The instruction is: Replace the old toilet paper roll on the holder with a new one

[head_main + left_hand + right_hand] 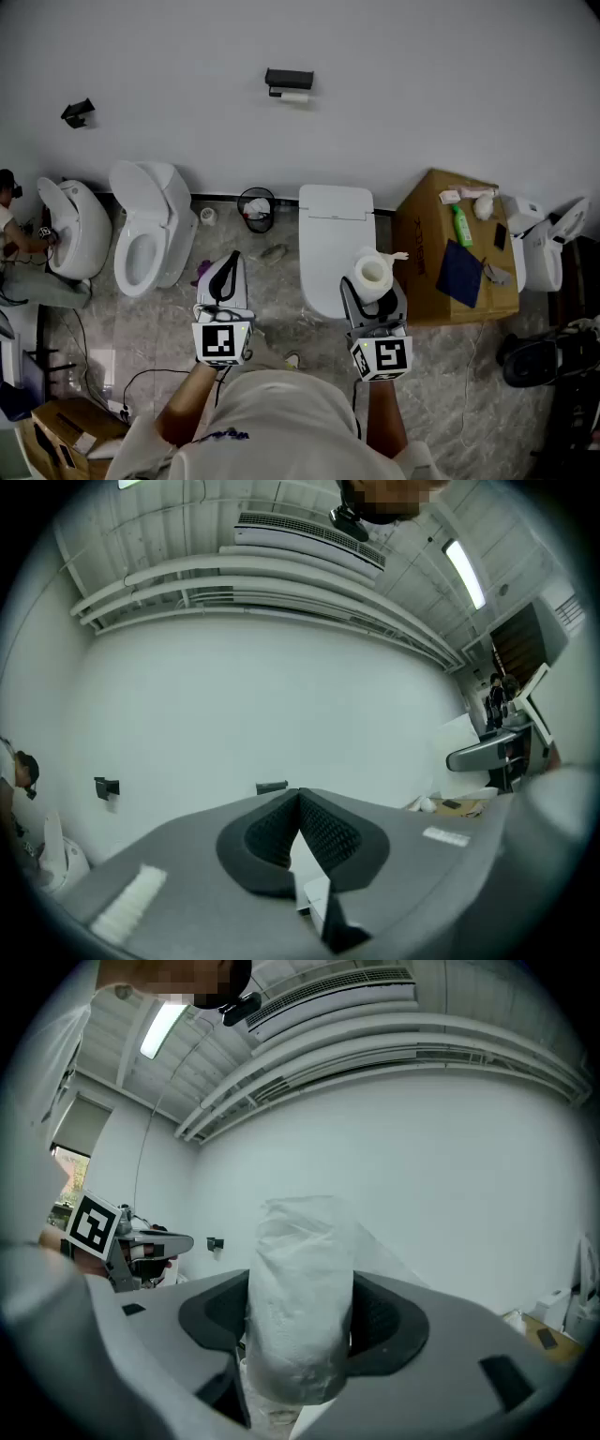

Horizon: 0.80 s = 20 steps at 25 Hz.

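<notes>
White wall (450,84) bears a black holder (289,79) above the marble floor (141,328); left gripper (230,262) closed, empty; right gripper (375,291) clamps a toilet paper roll (373,270).

You're standing in a test hall fitted out as a mock washroom, not a home. Several toilets (150,225) line one bare white wall (422,84) with a paper holder (289,82). A cardboard box (427,253) stands among them, cables (141,374) trail over the floor (169,319), and exposed pipes (281,574) run overhead.
</notes>
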Each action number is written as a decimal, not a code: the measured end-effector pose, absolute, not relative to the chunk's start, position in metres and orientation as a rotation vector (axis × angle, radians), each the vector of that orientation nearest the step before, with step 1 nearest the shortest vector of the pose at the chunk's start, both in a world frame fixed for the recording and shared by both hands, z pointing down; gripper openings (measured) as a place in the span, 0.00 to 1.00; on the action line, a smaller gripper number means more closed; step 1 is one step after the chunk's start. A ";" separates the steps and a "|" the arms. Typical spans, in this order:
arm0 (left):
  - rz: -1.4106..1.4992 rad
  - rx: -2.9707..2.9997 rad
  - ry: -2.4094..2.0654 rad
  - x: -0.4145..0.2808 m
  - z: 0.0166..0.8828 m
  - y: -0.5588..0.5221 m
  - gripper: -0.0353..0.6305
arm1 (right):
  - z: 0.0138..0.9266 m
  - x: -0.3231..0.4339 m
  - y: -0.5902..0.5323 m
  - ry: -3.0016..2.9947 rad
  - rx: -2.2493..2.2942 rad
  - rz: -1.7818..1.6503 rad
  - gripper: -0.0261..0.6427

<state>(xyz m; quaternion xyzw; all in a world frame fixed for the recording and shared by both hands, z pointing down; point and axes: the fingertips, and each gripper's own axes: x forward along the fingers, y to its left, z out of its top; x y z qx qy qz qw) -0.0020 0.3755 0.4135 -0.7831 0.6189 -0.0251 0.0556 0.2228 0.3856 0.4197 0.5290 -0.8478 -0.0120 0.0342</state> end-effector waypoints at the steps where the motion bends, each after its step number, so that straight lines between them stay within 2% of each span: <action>1: -0.078 -2.379 1.874 -0.001 0.415 0.376 0.06 | 0.420 0.224 0.386 -2.600 1.630 -0.040 0.47; 20: -0.111 -2.397 1.847 0.002 0.423 0.378 0.06 | 0.424 0.227 0.385 -2.588 1.601 -0.018 0.47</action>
